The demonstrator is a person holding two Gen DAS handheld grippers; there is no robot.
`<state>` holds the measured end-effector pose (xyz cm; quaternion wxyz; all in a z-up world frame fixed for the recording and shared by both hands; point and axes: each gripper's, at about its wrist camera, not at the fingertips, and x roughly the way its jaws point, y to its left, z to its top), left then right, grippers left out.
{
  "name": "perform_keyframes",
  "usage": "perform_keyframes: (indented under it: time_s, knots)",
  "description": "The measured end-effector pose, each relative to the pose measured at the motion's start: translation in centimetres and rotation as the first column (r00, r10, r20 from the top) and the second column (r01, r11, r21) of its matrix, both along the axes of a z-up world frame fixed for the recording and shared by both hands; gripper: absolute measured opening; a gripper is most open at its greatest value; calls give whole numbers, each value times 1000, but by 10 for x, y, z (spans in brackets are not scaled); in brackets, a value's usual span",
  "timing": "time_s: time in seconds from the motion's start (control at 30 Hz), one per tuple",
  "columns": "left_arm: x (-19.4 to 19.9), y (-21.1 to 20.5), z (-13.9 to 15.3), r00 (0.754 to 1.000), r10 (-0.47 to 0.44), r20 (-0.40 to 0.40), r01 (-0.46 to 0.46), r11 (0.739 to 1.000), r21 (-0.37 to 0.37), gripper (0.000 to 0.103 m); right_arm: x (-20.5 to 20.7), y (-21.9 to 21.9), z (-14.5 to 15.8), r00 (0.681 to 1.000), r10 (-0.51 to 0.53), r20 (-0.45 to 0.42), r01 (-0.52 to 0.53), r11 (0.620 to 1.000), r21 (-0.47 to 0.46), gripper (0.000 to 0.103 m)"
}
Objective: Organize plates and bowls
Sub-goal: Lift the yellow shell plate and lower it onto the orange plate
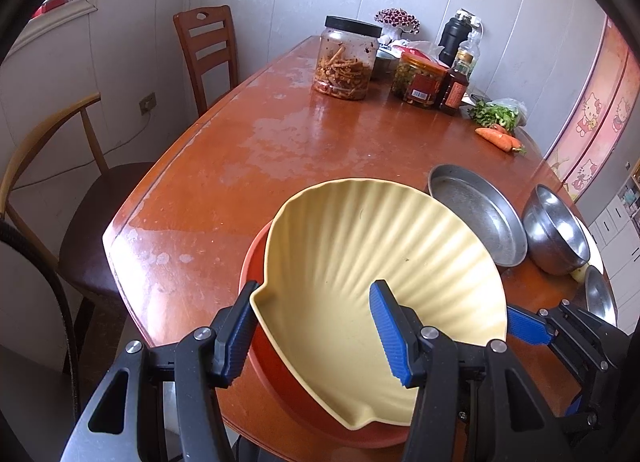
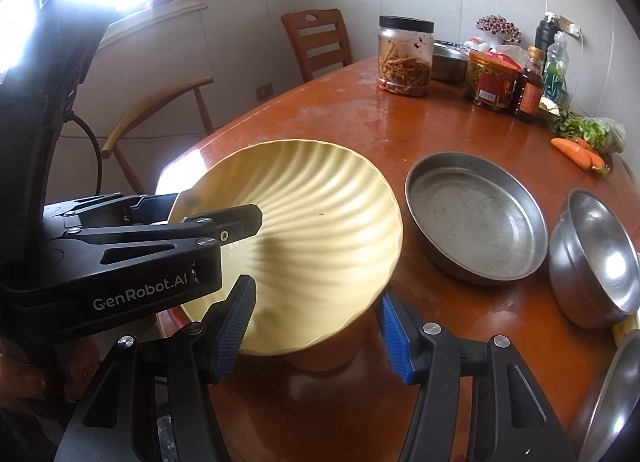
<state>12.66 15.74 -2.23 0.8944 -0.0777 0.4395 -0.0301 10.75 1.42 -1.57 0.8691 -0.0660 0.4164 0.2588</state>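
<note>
A yellow shell-shaped plate [image 1: 360,258] lies tilted on a red plate [image 1: 276,378] at the table's near edge. My left gripper [image 1: 316,332] is open, with one finger outside the yellow plate's near-left rim and the other finger over its inside. In the right wrist view the yellow plate [image 2: 316,222] fills the middle, and the left gripper [image 2: 224,222] reaches over its left rim. My right gripper [image 2: 316,336] is open, its fingers either side of the plate's near rim. A steel pan [image 2: 476,218] and a steel bowl [image 2: 596,258] stand to the right.
Jars [image 1: 346,58], bottles [image 1: 456,86], carrots [image 1: 500,136] and greens crowd the table's far end. Another steel dish [image 2: 612,394] lies at the near right edge. Two chairs [image 1: 208,50] stand along the table's left side.
</note>
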Motion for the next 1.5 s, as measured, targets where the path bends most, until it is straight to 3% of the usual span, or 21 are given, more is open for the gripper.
perform_keyframes:
  time_s: [0.5, 1.5]
  knots:
    - [6, 22, -1, 999, 39, -6, -39, 999, 15, 56, 0, 22, -2, 998, 55, 1, -55, 998, -2, 63]
    - [-7, 20, 19, 998, 47, 32, -48, 999, 24, 56, -2, 14, 7, 998, 60, 7, -60, 998, 32, 64]
